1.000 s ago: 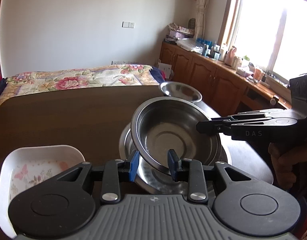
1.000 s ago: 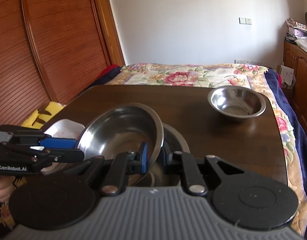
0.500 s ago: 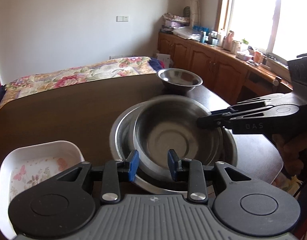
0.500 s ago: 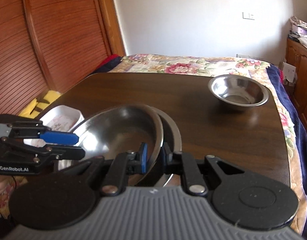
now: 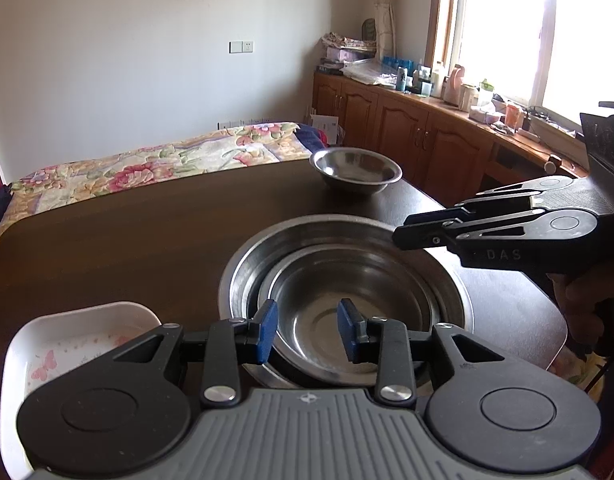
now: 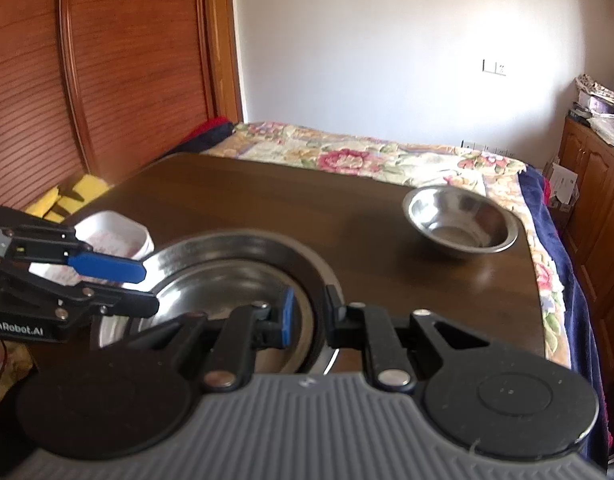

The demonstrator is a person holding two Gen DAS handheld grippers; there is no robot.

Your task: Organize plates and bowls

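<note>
From the left wrist camera, we look down on a dark wooden table [image 5: 107, 232] where a medium round stainless-steel bowl [image 5: 347, 304] sits nested inside a larger, shallow stainless-steel basin [image 5: 247, 264]. Our left gripper [image 5: 305, 330] hovers over the near rim of the pair with its blue-padded fingers spread and grasping nothing. Across the basin, our right gripper [image 5: 403, 236] reaches in from the right side; from this angle its tips look close together, and we cannot tell whether they touch the rim. A white rectangular ceramic dish with a floral print [image 5: 67, 340] stands just beside the basin on the left, and a small stainless-steel bowl [image 5: 355, 170] rests well apart at the far edge of the table.

From the right wrist camera, somewhat blurred, we see the right gripper [image 6: 309, 314] parted over the basin's [image 6: 243, 244] rim, with daylight between its fingers and the metal, so it holds nothing. The left gripper [image 6: 143, 288] stands open over the opposite rim, the white dish [image 6: 115, 228] behind it. The small bowl [image 6: 459, 228] waits alone to the right.

We judge the nesting step complete, with both tools released. The next move likely calls for the right gripper to travel to the small bowl, pinch its thin rim, and carry it level to the stack; slick steel may slip in a shallow grip.
</note>
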